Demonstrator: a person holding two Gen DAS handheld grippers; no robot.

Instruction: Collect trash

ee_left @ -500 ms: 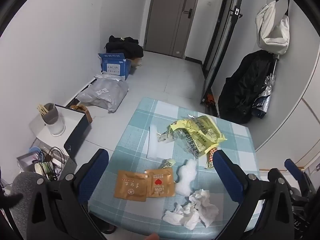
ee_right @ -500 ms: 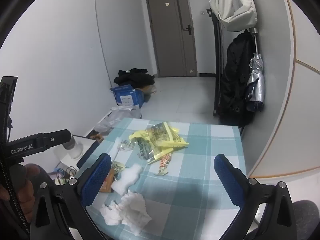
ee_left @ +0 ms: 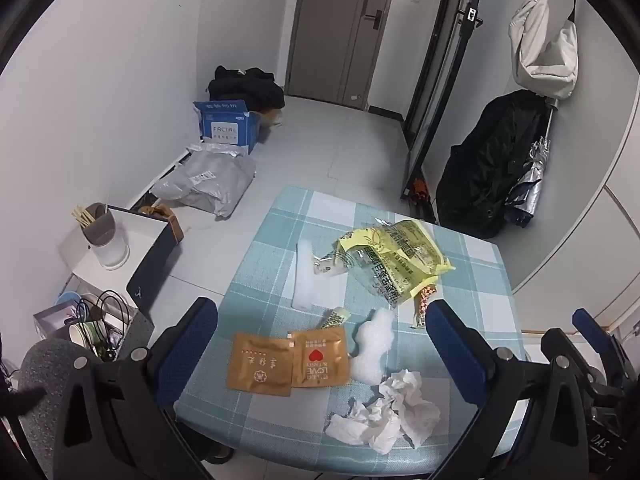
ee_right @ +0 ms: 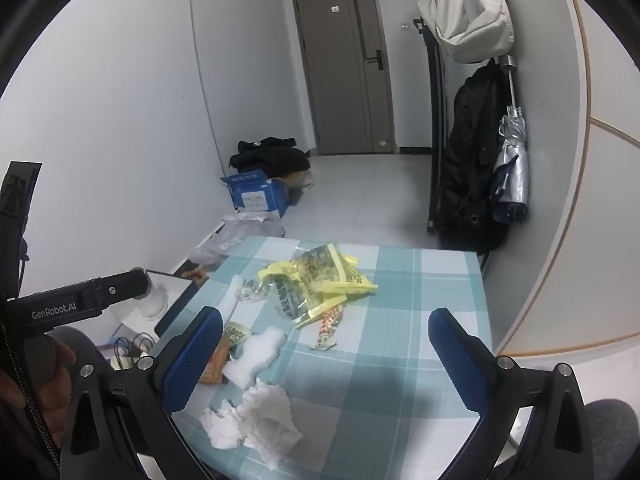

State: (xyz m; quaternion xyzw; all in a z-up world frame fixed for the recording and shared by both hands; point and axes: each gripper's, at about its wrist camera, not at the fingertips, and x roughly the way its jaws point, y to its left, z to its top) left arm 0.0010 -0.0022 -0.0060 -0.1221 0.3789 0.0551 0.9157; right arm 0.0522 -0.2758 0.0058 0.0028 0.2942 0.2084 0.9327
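Trash lies on a table with a teal checked cloth (ee_left: pixel 476 264). Yellow plastic wrappers (ee_left: pixel 394 258) sit mid-table, a white foam strip (ee_left: pixel 304 276) to their left, and a white foam lump (ee_left: pixel 374 346) nearer me. Two brown sachets (ee_left: pixel 288 362) lie at the front left, crumpled white tissue (ee_left: pixel 386 412) at the front edge. My left gripper (ee_left: pixel 320 344) hangs open above the sachets and foam, holding nothing. My right gripper (ee_right: pixel 326 354) is open over the cloth (ee_right: pixel 420 280), with the tissue (ee_right: pixel 256 420), foam lump (ee_right: pixel 256 354) and wrappers (ee_right: pixel 316 280) ahead; nothing lies between its fingers.
Left of the table stands a low white stand (ee_left: pixel 136 236) with a cup of sticks (ee_left: pixel 102 236). A blue box (ee_left: pixel 228 126), grey parcels (ee_left: pixel 208 182) and dark bags (ee_left: pixel 248 88) lie on the floor. A black coat (ee_left: pixel 492 168) and umbrella (ee_left: pixel 528 184) hang at right.
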